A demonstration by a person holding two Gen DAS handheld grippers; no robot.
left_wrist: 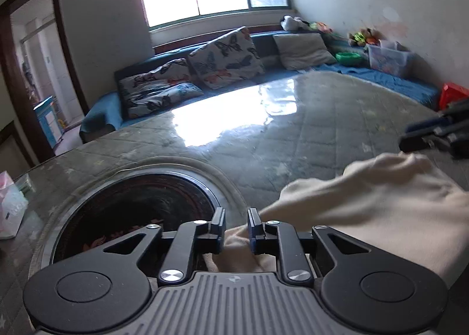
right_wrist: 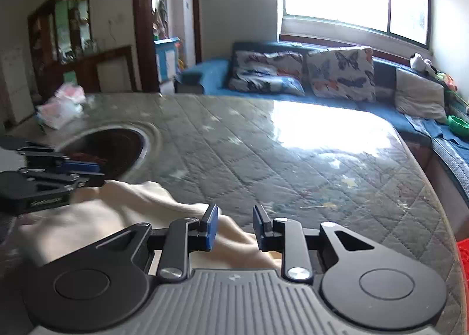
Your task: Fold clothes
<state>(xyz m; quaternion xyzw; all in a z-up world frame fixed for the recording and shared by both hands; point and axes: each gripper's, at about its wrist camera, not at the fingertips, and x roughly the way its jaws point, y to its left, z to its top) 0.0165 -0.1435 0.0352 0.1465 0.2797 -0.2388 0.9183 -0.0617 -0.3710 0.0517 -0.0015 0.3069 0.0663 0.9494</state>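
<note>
A: Largest item?
B: Counter [right_wrist: 293,153], quilted cover under glossy sheet; window glare whites out its middle.
A: Next?
B: Blue sofa [left_wrist: 111,106] behind it, butterfly cushions [left_wrist: 225,59]. Then a dark round inset [left_wrist: 132,212] in the counter, partly hidden by the left gripper [left_wrist: 236,228].
A: The task item?
B: Cream garment [left_wrist: 381,203], bunched on the counter's near edge, cut off by the frame.
A: Jaws?
B: Left: narrow gap, cloth lying between. Right gripper [right_wrist: 236,225]: jaws moderately apart over the cloth, grip unclear. Pink packet [right_wrist: 63,105], blurred.
</note>
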